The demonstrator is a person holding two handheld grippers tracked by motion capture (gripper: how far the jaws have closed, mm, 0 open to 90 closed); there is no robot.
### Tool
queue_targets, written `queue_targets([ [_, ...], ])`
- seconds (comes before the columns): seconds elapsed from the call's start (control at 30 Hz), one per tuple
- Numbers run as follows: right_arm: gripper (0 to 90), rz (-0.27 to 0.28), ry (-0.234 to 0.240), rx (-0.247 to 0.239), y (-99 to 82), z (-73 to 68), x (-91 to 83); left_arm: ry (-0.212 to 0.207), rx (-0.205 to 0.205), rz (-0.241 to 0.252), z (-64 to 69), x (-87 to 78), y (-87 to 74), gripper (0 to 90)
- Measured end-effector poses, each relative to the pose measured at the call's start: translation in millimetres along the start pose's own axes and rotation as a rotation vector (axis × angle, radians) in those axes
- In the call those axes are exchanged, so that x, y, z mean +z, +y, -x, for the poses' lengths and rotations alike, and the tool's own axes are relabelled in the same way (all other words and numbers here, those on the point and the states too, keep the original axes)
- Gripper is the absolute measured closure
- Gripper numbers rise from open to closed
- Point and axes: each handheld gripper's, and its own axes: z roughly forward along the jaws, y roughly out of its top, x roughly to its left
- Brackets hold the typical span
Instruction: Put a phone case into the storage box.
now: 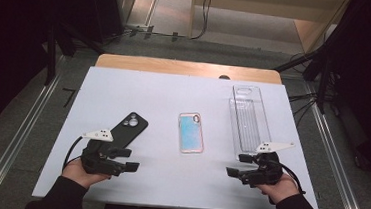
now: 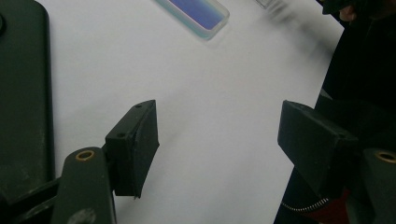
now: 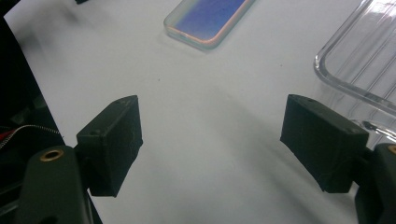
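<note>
Resting low near the front edge of the table (image 1: 124, 87), both grippers are empty. The left gripper (image 1: 130, 160) has its jaws wide apart over bare white surface, and so does the right gripper (image 1: 235, 165); the two gripper views each show nothing but tabletop between the jaws.

Three things lie ahead of them. A black phone case (image 1: 129, 128) lies flat and slanted just beyond the left gripper, its camera hole at the far end. A phone (image 1: 191, 132) with a pale, shimmering face lies flat near the middle, well apart from both grippers. A clear plastic tray (image 1: 249, 118) runs lengthwise on the right, its near end just beside the right gripper.

Judging from this layout, the work looks like bringing the phone and the black case together, or moving one of them to the tray, with nothing yet picked up.

The risks come mostly from how flat everything lies. The case and the phone offer only thin edges, so jaws that close too high would likely slide off or push the thing across the smooth sheet. The tray is light and close to the right gripper, so a careless sweep could knock it askew. Pinching the phone on its glass could let it slip.
</note>
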Motion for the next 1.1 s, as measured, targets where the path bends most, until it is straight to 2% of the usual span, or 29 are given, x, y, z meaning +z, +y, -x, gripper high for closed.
queue_targets([
  [0.3, 18.4, -0.014, -0.011, -0.012, 2.9, -0.3, 1.1, -0.002, -0.008, 0.000, -0.3, -0.4, 0.4, 29.3],
  [0.47, 18.2, -0.013, 0.010, -0.003, 8.5, -6.0, 3.1, 0.003, -0.010, 0.003, -0.2, -0.7, 0.4, 29.3],
  [0.63, 18.0, -0.029, 0.005, 0.000, 13.8, -11.0, 5.4, 0.010, -0.004, 0.005, -0.5, -1.1, 0.4, 29.3],
  [0.7, 18.0, -0.027, 0.003, -0.011, 16.3, -12.6, 5.2, 0.010, -0.004, 0.005, -1.0, -1.0, 0.4, 29.3],
  [0.77, 18.0, -0.012, 0.003, -0.003, 19.5, -15.2, 4.3, 0.010, -0.006, 0.006, -1.0, -1.0, 0.4, 29.3],
  [0.83, 18.0, 0.014, 0.001, -0.016, 24.4, -18.3, 3.6, 0.009, -0.007, 0.007, -1.0, -1.1, 0.4, 29.3],
  [1.1, 18.0, 0.018, 0.004, -0.034, 36.1, -28.8, 7.7, 0.007, -0.007, 0.006, -1.2, -1.3, 0.2, 29.3],
])
